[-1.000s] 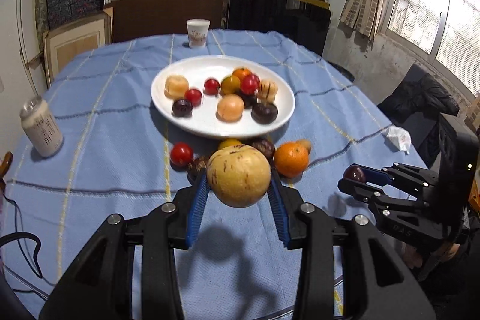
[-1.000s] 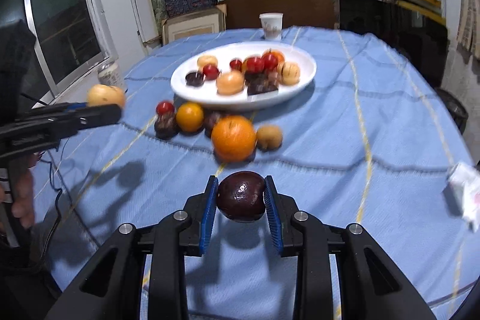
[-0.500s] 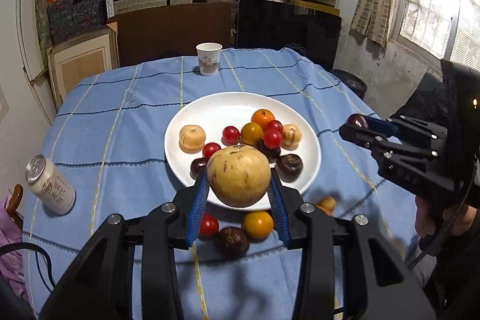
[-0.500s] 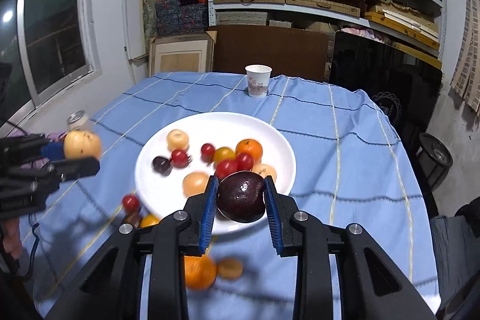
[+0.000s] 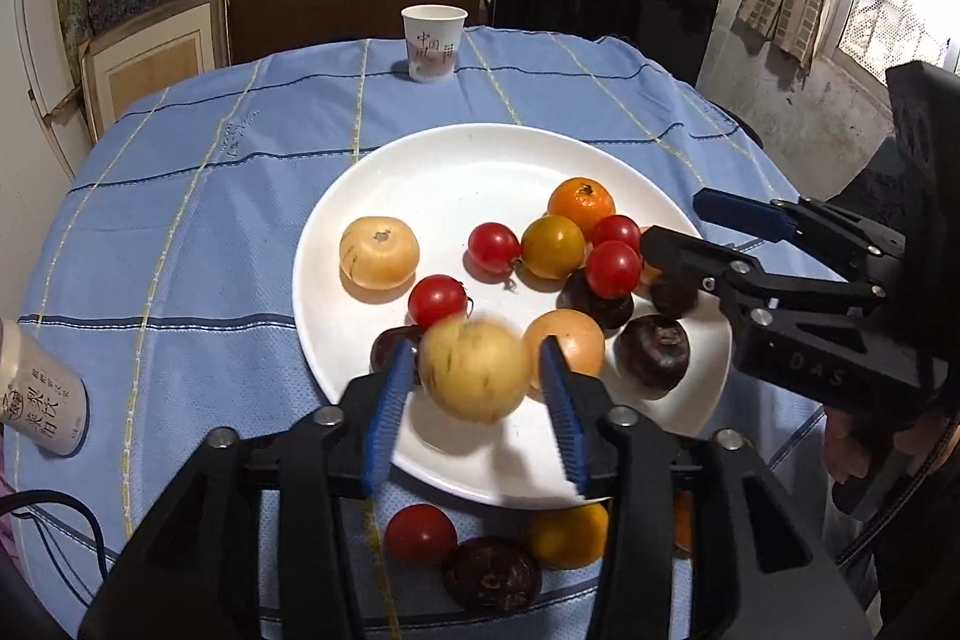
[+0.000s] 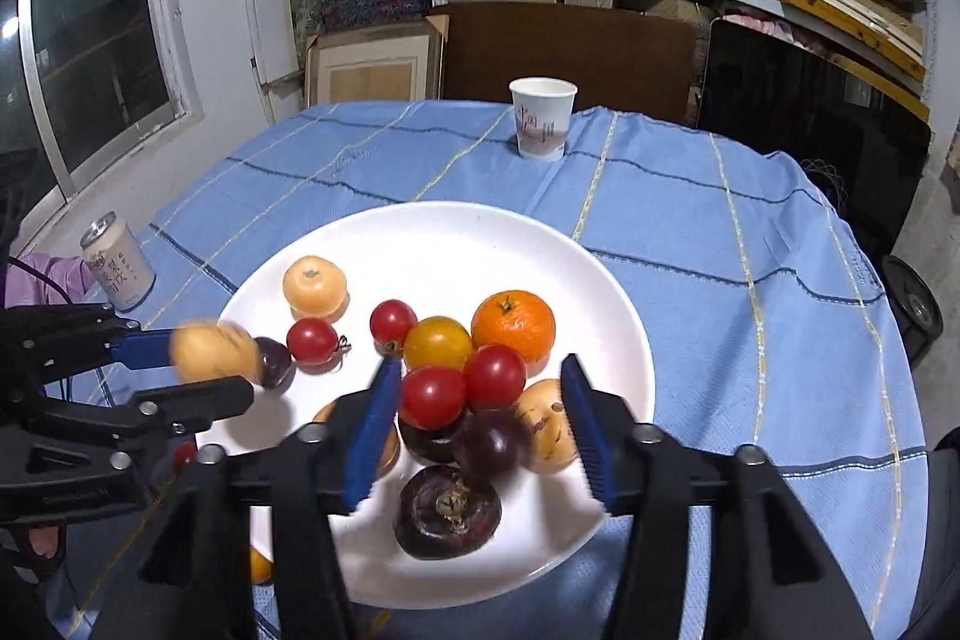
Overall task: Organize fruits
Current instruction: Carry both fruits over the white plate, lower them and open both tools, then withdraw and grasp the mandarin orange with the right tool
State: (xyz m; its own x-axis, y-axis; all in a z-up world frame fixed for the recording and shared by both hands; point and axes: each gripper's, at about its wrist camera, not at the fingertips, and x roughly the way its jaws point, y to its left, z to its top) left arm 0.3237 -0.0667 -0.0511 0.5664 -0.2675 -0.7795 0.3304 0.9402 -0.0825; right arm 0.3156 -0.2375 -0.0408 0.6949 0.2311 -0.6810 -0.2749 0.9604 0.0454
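Presently, both hand-held grippers are opening over the white plate (image 5: 372, 184): the left hand-held gripper (image 5: 477, 388) is releasing a blurred yellow pear (image 5: 474, 370) between its pads, and the right hand-held gripper (image 6: 480, 436) is releasing a dark plum (image 6: 489, 445).

One plate (image 5: 384, 196), one cup (image 5: 433, 42), one can (image 6: 117, 267).

Both grippers are matte black plastic, angular and jointed, with round silver screws at the pivots. The left gripper (image 5: 477, 403) carries ribbed blue pads (image 5: 384, 418) on its fingers; the right gripper (image 6: 480, 424) has the same. Faint raised lettering marks each body, and a black cable (image 5: 54, 511) trails off the left one.
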